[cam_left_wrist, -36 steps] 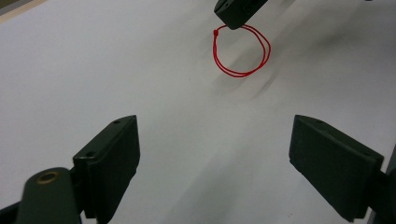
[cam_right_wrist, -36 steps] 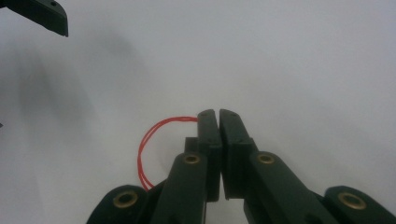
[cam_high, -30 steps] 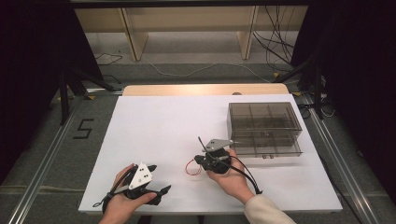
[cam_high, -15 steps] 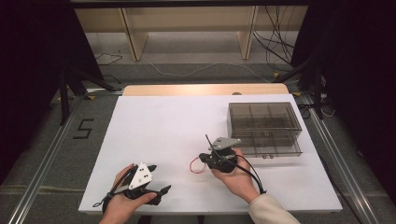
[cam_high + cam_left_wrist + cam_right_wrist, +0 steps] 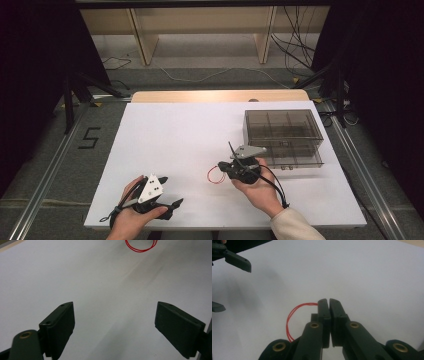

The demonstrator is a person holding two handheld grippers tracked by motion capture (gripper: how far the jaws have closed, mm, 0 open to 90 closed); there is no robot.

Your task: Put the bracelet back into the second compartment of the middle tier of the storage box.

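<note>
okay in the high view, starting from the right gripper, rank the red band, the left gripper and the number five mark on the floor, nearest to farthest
From the right gripper:
1. Red band: pinched in its fingers, looping out to its left.
2. Left gripper: at the table's near left, fingers open.
3. Number five mark: on the floor, off the table's left edge.

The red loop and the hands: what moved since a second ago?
The right gripper, shut on the red loop, carried it a short way toward the person and a little to the right, and the grey plate on top swung round. The loop now hangs left of the jaws over the white table. The left gripper stayed open in its place, and the smoky plastic box did not move.
</note>
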